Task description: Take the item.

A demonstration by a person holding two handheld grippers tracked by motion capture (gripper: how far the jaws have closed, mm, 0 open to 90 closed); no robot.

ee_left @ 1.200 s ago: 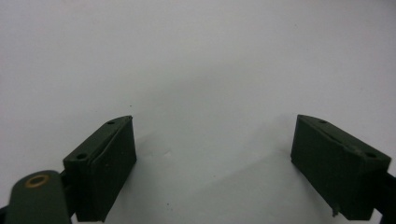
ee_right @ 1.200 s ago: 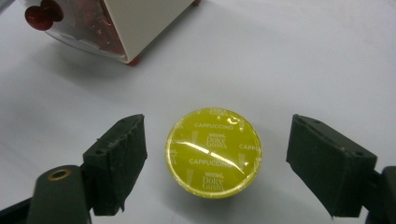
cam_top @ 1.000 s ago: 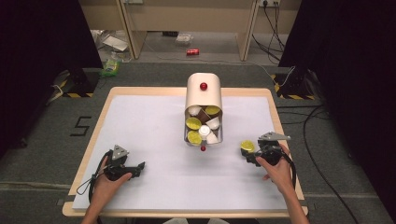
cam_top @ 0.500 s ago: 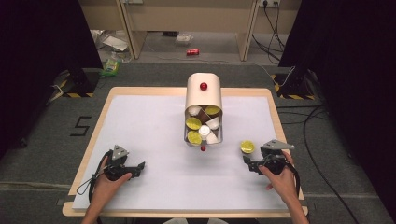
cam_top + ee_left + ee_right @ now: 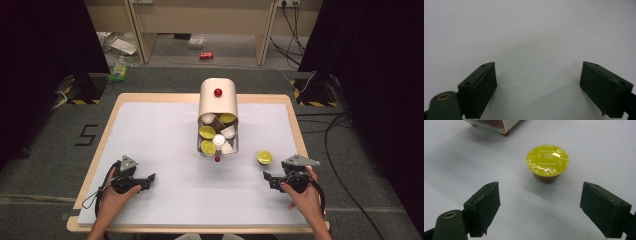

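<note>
1. Right gripper [image 5: 272, 178] sits near the table's [image 5: 165, 100] right front corner, jaws spread wide with nothing between them. In the right gripper view its pads [image 5: 486, 205] stand far apart, low over the white sheet [image 5: 165, 145].

2. The capsule [image 5: 265, 157] with the yellow foil lid is standing upright on the sheet, lid up, just ahead of the right gripper and not touching it. You can read "CAPPUCCINO" on the foil in the right gripper view [image 5: 547, 160], where it sits beyond the jaw tips, roughly centred between them.

3. Left gripper [image 5: 147, 181] is over at the left front of the table, well apart from everything else. Jaws are spread there too, and the left gripper view has just bare white sheet between the pads [image 5: 485, 87].

4. The dispenser [image 5: 218, 102], a cream rounded box with a red knob on top, lies mid-table with its open end toward the person. Its tray holds a bunch more pods [image 5: 216, 137], some yellow-lidded, some white.

5. The lone capsule is just right of the dispenser's open end, near it but clear of it.
</note>
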